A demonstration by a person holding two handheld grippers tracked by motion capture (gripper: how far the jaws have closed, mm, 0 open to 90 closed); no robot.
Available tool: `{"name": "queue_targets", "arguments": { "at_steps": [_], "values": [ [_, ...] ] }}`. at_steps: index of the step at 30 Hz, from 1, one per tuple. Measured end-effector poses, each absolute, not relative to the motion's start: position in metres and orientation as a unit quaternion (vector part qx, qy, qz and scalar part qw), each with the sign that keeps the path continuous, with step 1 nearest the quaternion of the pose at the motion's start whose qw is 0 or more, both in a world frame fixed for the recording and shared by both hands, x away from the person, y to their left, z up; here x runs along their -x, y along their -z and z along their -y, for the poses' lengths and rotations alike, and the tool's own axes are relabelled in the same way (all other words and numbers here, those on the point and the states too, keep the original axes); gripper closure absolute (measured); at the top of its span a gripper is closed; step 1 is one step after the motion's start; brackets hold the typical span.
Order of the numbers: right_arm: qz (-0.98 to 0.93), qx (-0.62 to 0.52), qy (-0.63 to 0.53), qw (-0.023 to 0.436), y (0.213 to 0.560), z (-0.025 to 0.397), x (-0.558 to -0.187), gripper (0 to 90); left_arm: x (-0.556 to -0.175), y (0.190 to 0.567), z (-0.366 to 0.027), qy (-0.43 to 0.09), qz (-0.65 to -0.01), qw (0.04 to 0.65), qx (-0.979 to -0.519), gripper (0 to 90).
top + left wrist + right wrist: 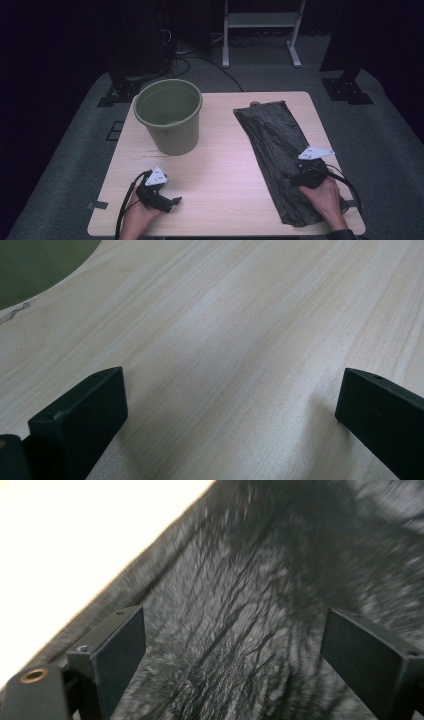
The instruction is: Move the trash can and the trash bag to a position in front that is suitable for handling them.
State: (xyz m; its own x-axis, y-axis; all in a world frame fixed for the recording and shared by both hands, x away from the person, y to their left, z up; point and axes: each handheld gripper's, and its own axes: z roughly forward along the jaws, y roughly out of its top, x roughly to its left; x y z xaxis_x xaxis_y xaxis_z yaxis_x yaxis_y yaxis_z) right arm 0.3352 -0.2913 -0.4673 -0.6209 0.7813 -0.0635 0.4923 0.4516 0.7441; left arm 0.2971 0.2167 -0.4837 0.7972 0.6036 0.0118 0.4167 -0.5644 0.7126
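Black crinkled plastic lies under my right gripper [235,645]: the bin bag [275,145] stretches flat from the upper middle to the lower right of the high view, and my jaws stand spread wide just above it. The right gripper view is blurred, so whether they touch the plastic I cannot tell. My left gripper [230,410], at the lower left of the high view, hovers with jaws spread over bare table [225,165]. The green bucket [169,116] stands upright at upper left.
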Motion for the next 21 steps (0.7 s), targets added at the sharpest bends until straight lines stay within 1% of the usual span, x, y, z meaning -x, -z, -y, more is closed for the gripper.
{"name": "queue_targets", "arguments": {
  "at_steps": [7,10,14,20,21],
  "values": [
    [-0.828,-0.392,-0.354,0.186,0.483,0.294,-0.341,9.5,-0.297,0.484,-0.217,-0.129,-0.293,0.365,-0.874,0.0],
    [-0.829,-0.392,-0.355,0.179,0.485,0.294,-0.341,11.5,-0.297,0.483,-0.218,-0.131,-0.295,0.364,-0.874,0.0],
    [-0.826,-0.395,-0.362,0.173,0.486,0.296,-0.341,11.5,-0.299,0.480,-0.220,-0.131,-0.302,0.370,-0.869,0.0],
    [-0.826,-0.398,-0.362,0.169,0.487,0.297,-0.342,10.8,-0.301,0.470,-0.225,-0.124,-0.312,0.381,-0.861,0.0],
    [-0.827,-0.397,-0.361,0.169,0.487,0.296,-0.342,8.9,-0.301,0.467,-0.226,-0.120,-0.312,0.387,-0.859,0.0]
  ]
}}
